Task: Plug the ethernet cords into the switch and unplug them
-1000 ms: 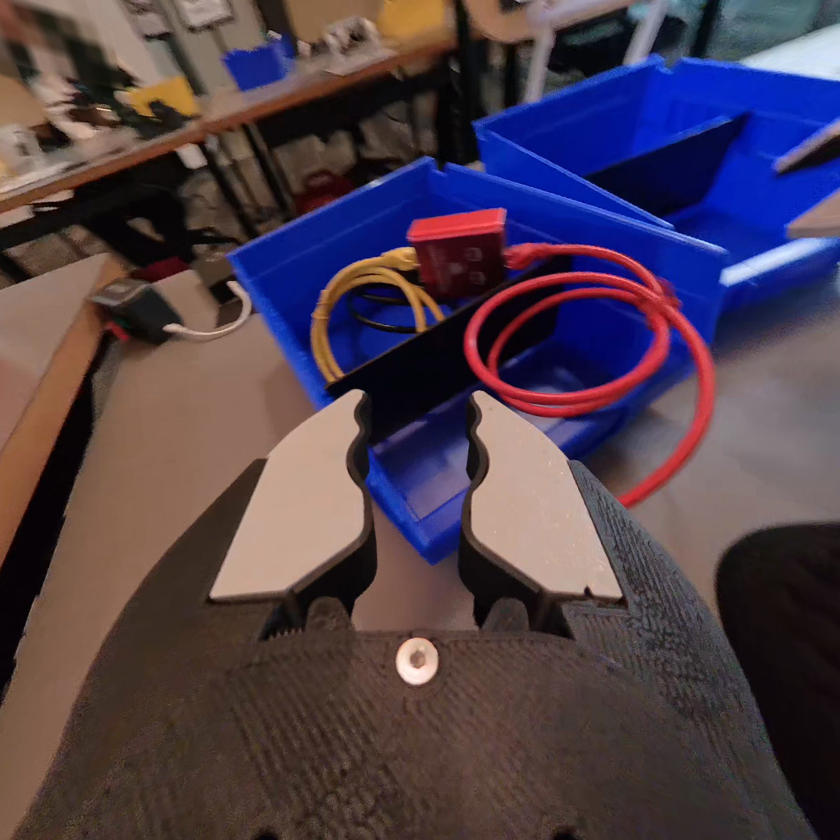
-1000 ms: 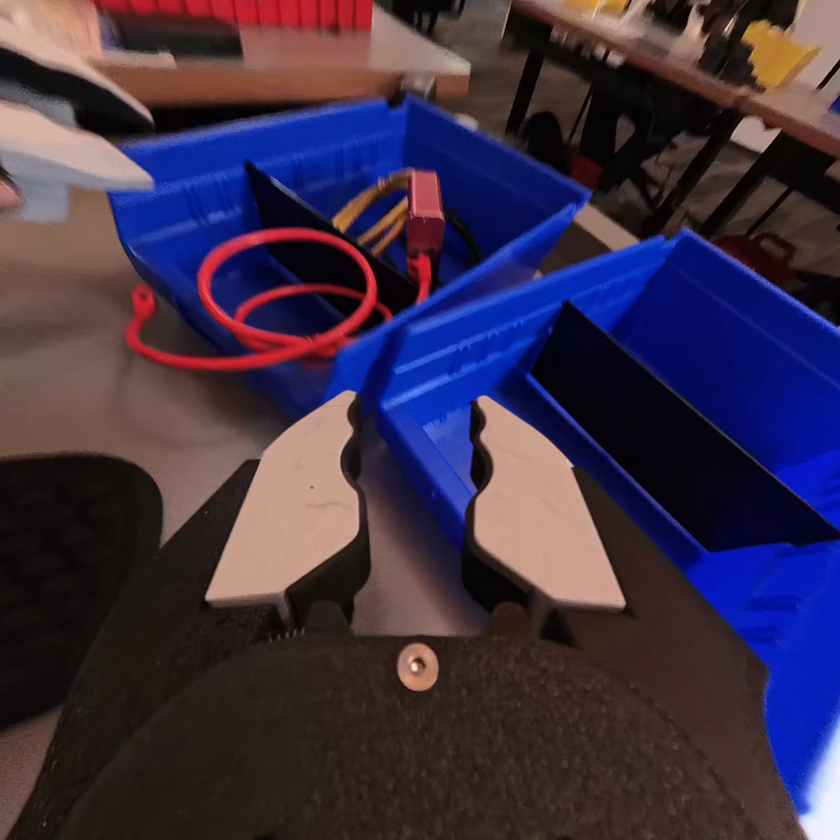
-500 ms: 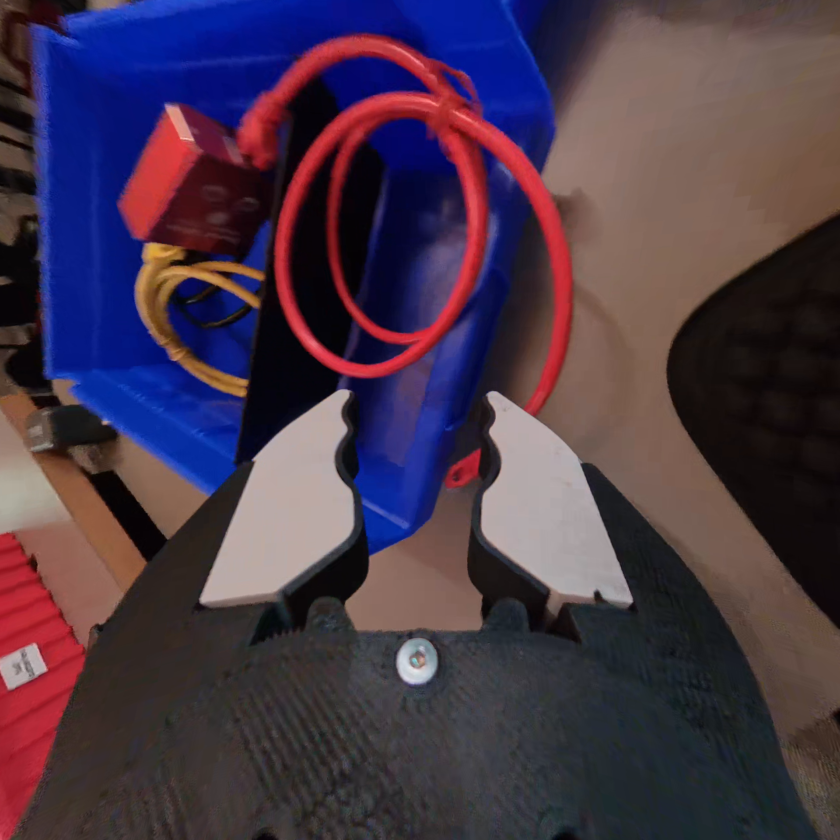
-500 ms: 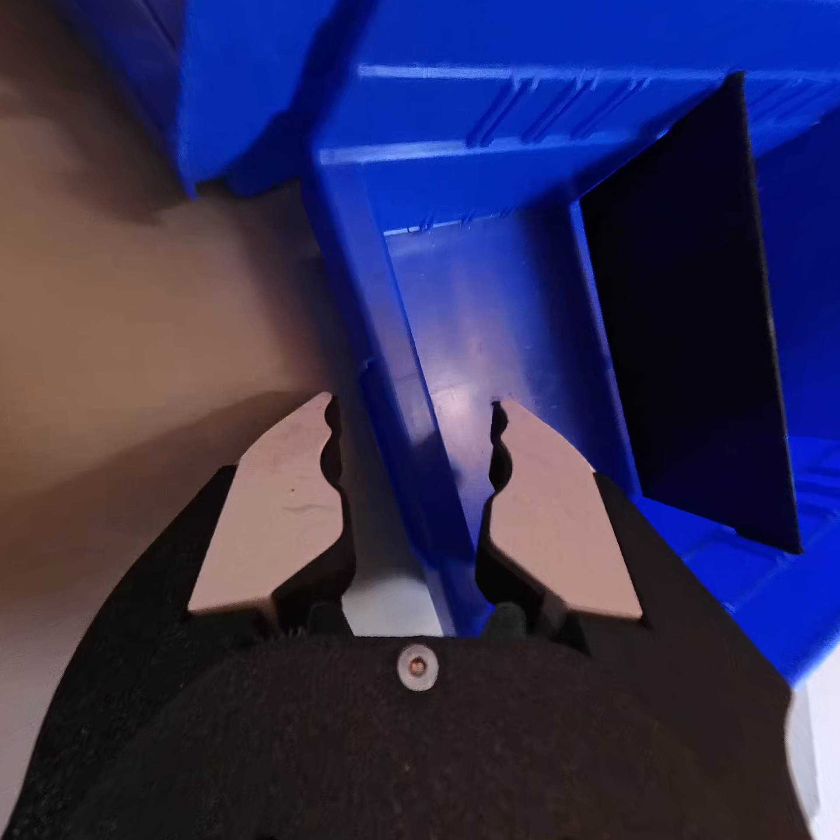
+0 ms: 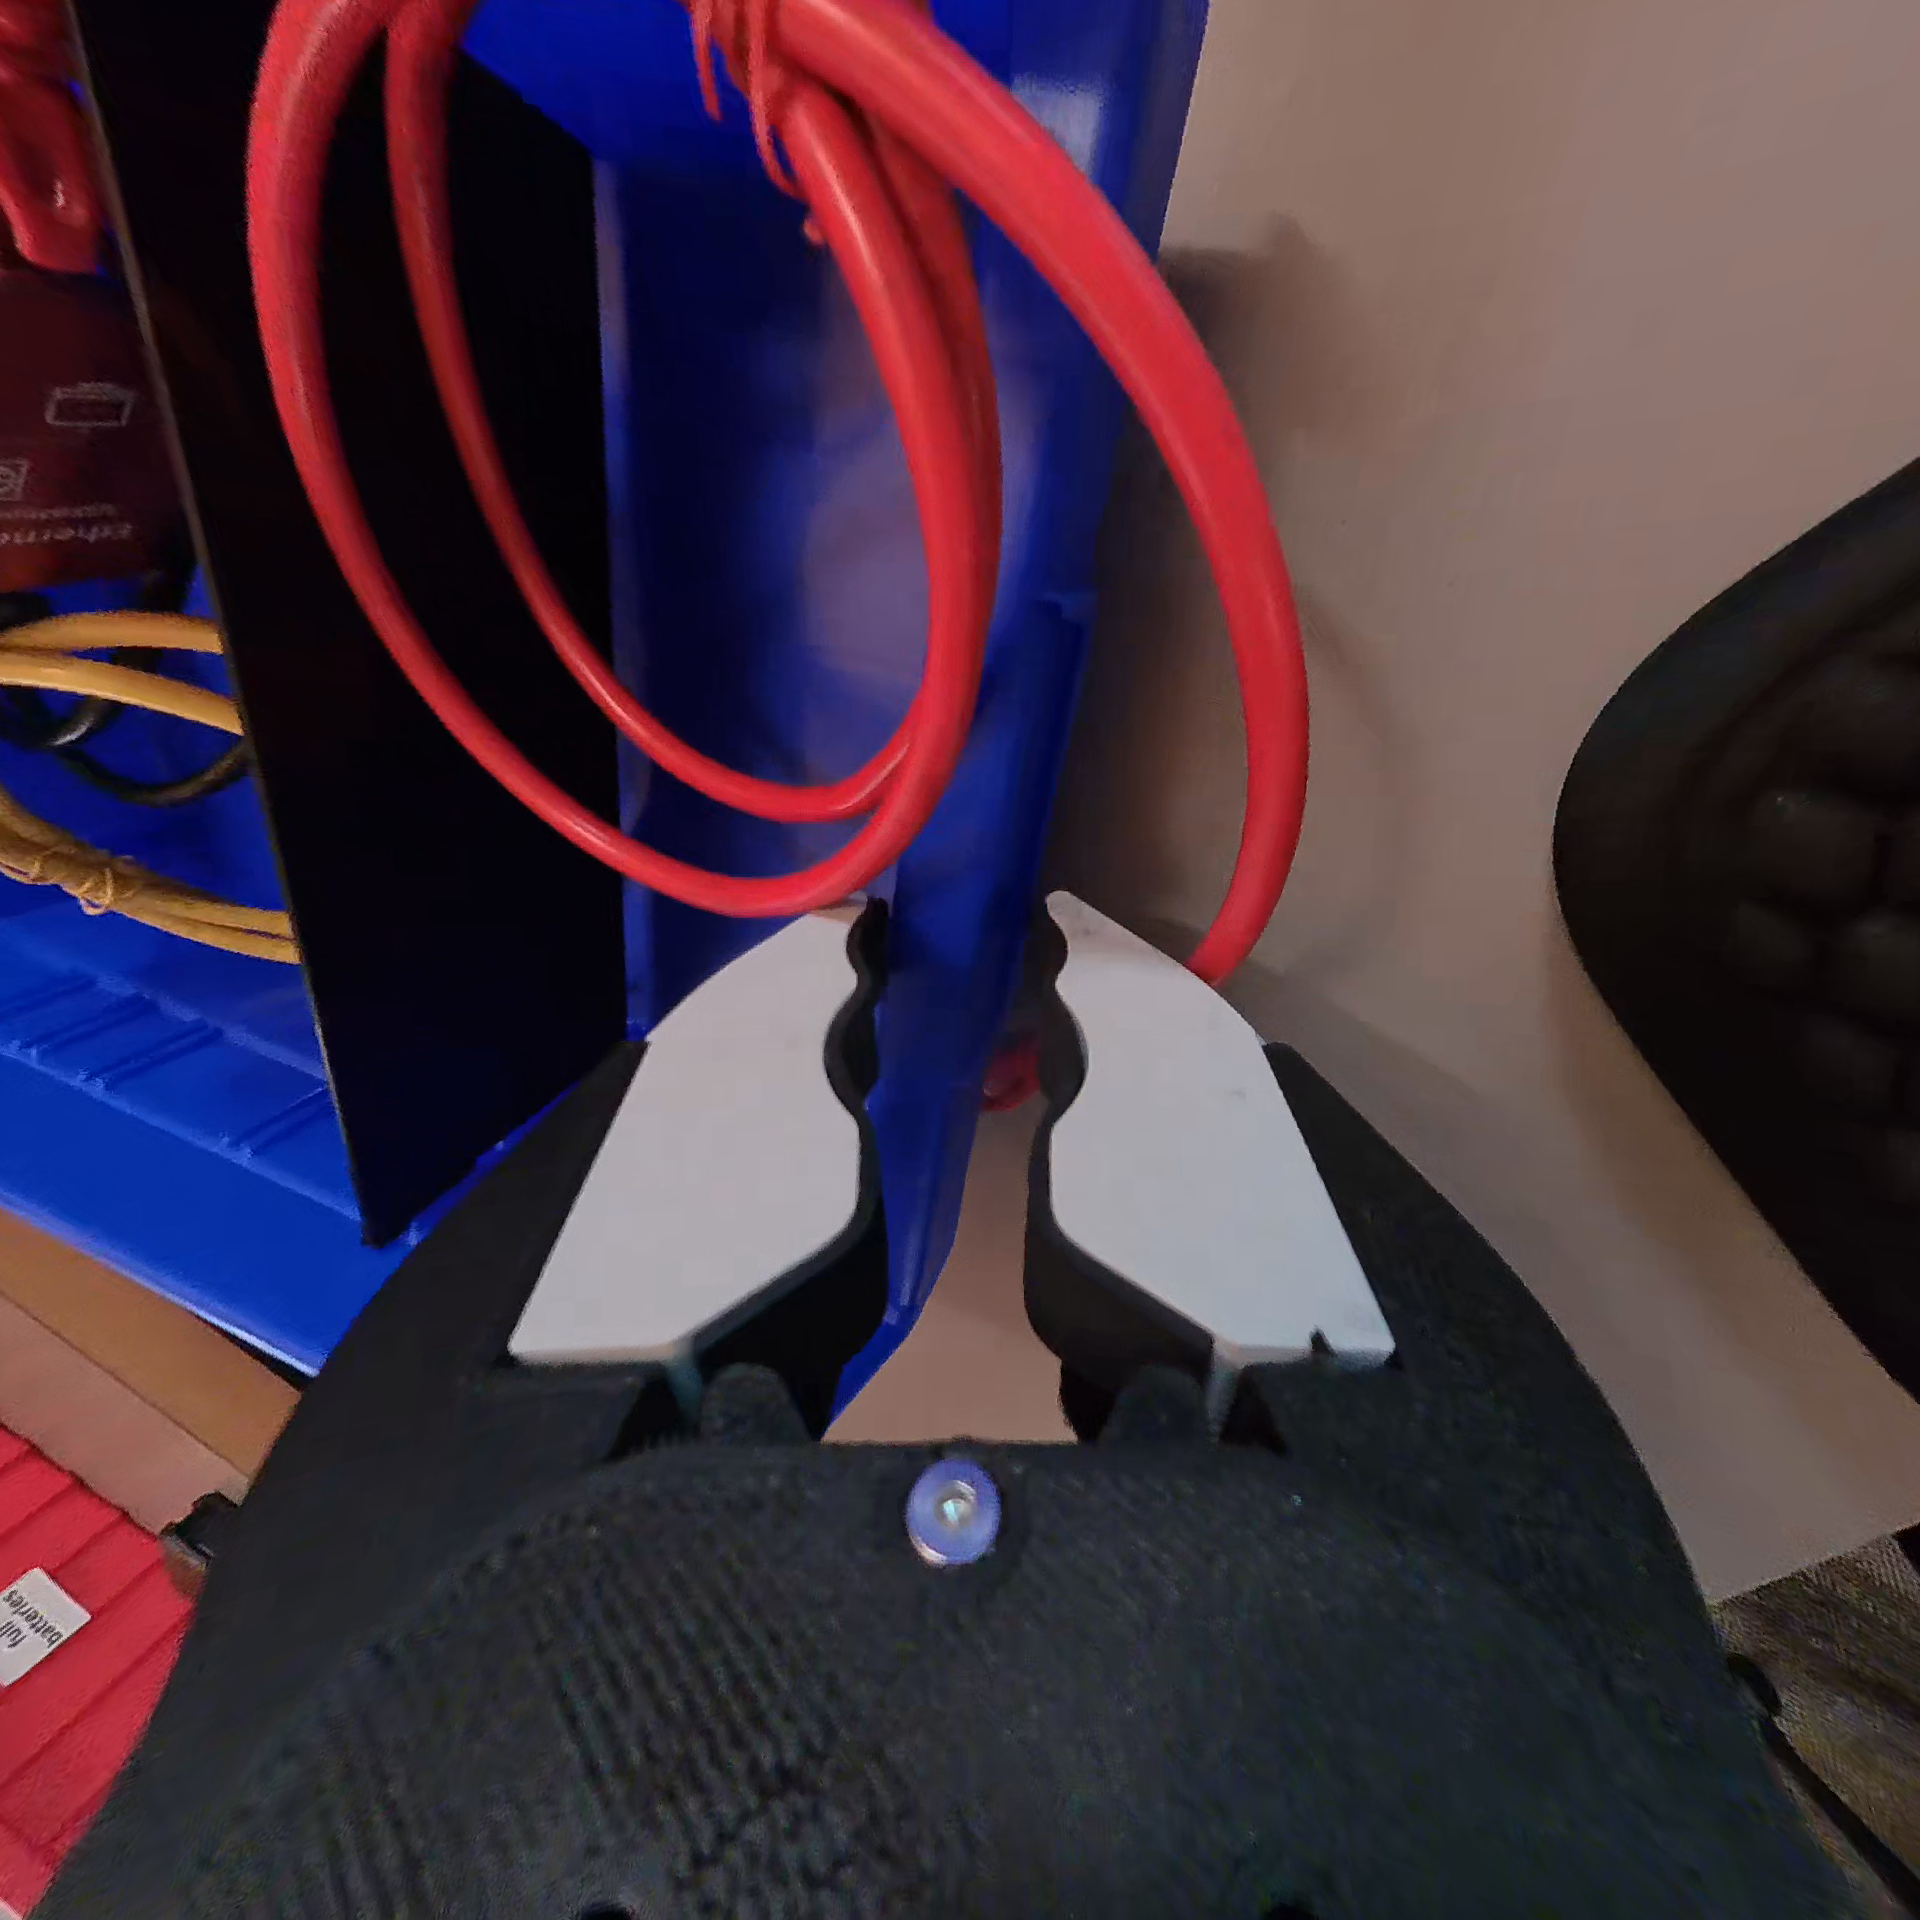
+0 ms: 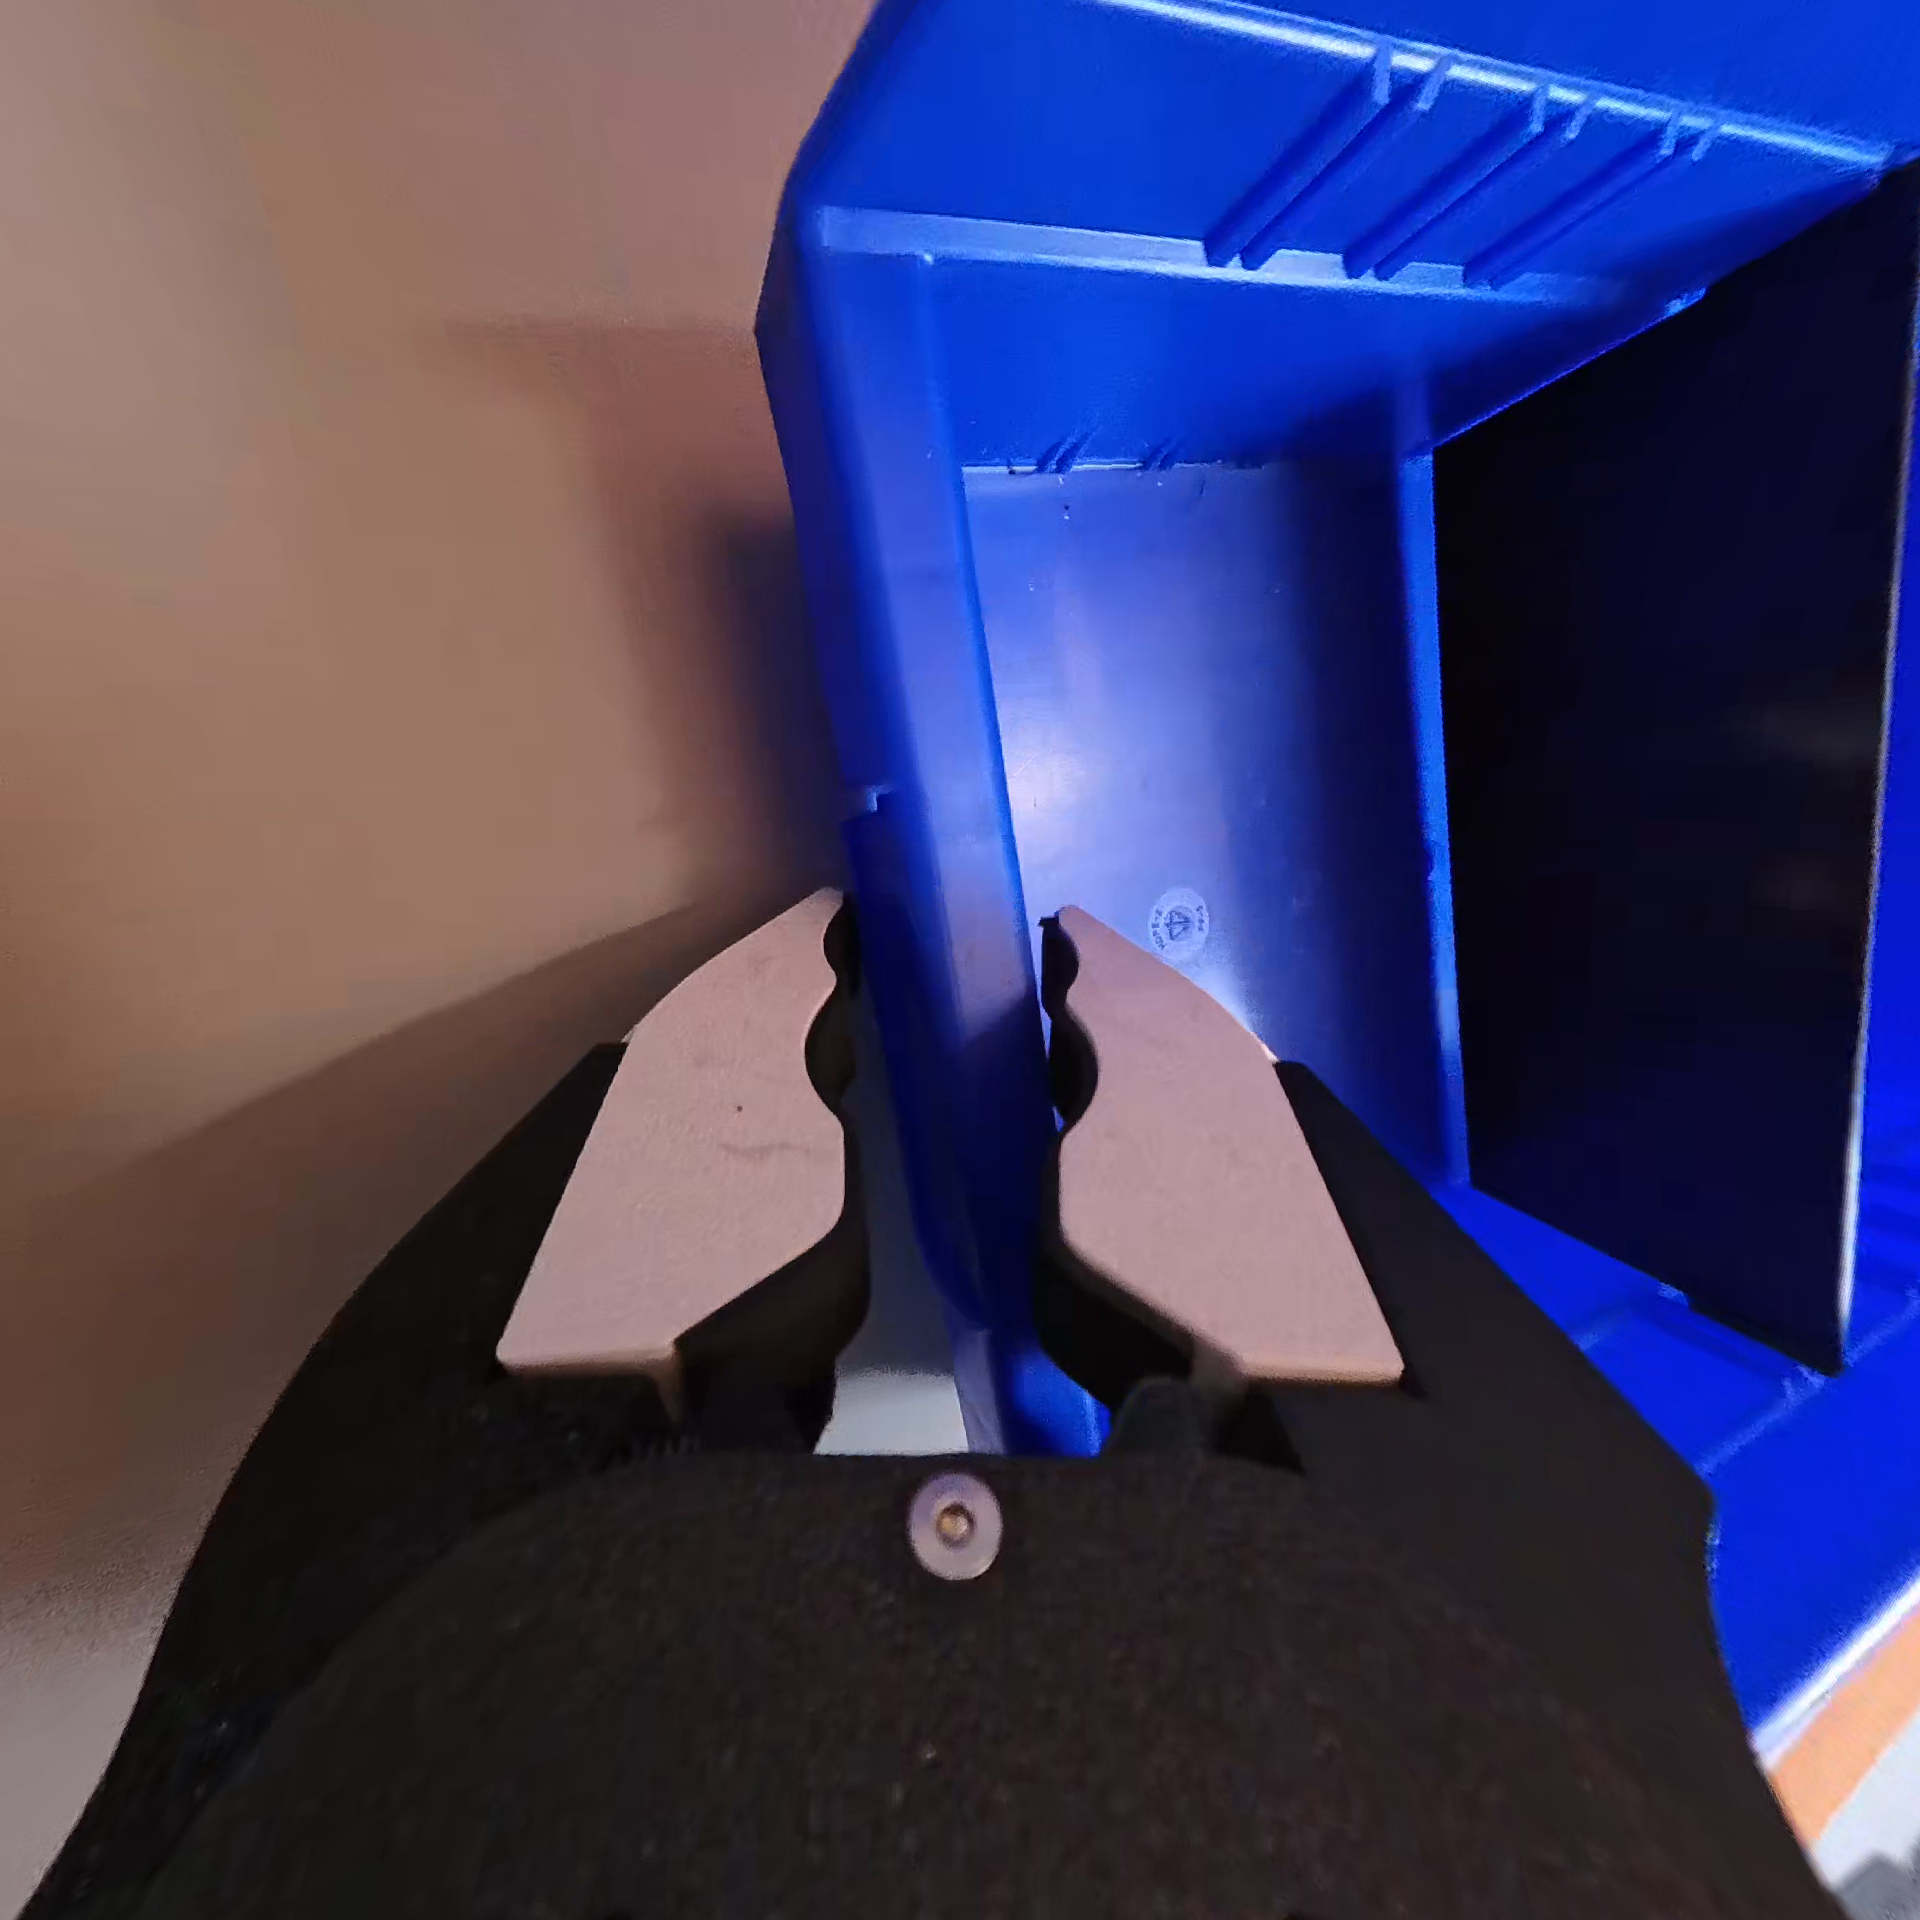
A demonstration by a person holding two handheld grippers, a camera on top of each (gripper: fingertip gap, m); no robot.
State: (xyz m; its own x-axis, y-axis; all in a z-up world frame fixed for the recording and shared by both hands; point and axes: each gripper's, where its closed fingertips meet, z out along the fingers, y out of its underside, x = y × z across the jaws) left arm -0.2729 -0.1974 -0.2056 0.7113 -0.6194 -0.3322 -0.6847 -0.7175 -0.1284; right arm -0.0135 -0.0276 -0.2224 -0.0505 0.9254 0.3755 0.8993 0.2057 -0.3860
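Left gripper [image 5: 961, 925] straddles the bin [image 5: 790, 582] side wall, jaws narrowed around it, left finger touching, right just apart. Red cord [image 5: 935, 436] coils inside that bin, looping over the wall. Switch [image 5: 73, 416] and yellow cord [image 5: 114, 665] sit behind the divider [image 5: 416, 623]. Right gripper [image 6: 945, 914] straddles second bin [image 6: 1195, 343] wall, grip unclear.

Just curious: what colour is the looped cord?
Red; clearest in the left wrist view.

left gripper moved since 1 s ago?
Yes. The left gripper has closed in on the blue bin; its fingers now straddle the bin's side wall beside the red cord.
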